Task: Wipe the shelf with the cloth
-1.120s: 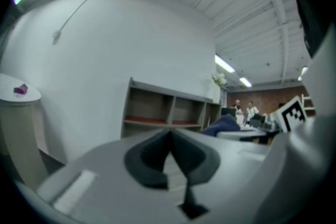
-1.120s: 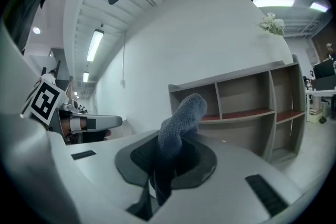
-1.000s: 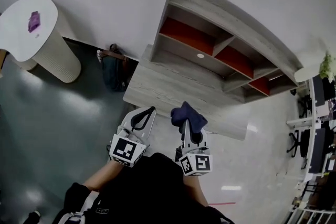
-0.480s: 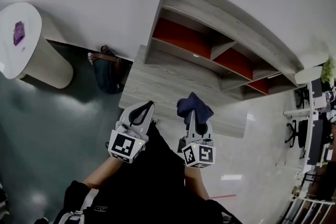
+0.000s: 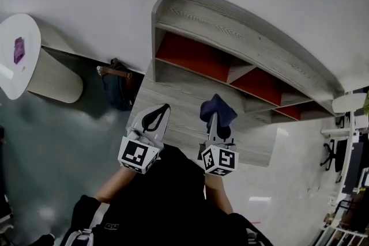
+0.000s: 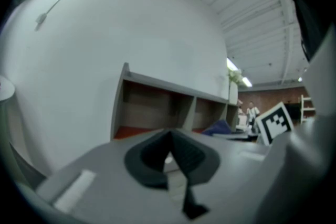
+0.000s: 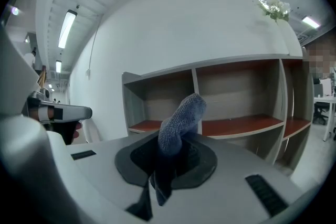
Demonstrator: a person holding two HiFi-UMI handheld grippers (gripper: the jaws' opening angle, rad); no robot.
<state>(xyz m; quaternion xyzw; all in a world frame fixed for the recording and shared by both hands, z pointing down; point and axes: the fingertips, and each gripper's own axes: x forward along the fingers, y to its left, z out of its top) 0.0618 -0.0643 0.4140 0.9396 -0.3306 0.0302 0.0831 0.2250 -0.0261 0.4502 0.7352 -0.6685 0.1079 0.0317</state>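
right gripper (image 5: 214, 120): jaws clamped on blue cloth (image 5: 218, 108), held over grey desk (image 5: 173, 94) before the shelf (image 5: 230, 15). left gripper (image 5: 163, 110): jaws together, nothing held, alongside.

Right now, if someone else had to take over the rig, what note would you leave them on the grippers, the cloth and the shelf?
Left gripper: jaws together, nothing in them, held beside the right one.
Right gripper: shut on the blue cloth, which sticks up past the jaws.
Shelf: ahead of both grippers, with red boards in its compartments. The cloth is apart from it, over the grey desk top.
Done: cloth is in the gripper.
Left: bring the cloth onto a shelf board and wipe; no contact shows yet.
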